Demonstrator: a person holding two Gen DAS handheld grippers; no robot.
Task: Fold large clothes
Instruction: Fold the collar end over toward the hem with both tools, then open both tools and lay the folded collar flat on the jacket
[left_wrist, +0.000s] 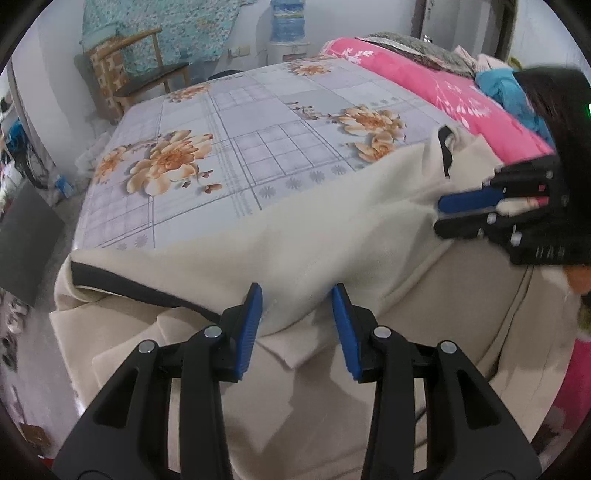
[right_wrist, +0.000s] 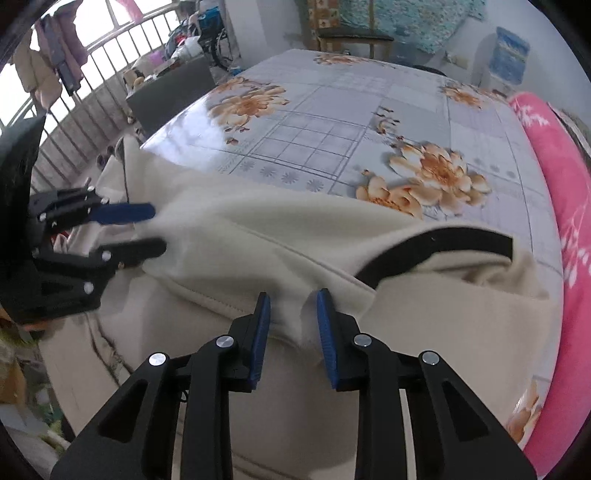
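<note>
Garment: a cream coat (left_wrist: 332, 229) with black trim lies over the near edge of the flower-patterned bed (left_wrist: 229, 122), one layer turned back on itself.
Left gripper (left_wrist: 297, 325): jaws narrow, a raised ridge of cream cloth pinched between the blue pads.
Right gripper (right_wrist: 293, 328): jaws narrow, gripping a cloth fold beside the black collar band (right_wrist: 436, 254).
Bed's far side: a pink quilt (left_wrist: 443, 92).

No readable text, label or number anywhere
</note>
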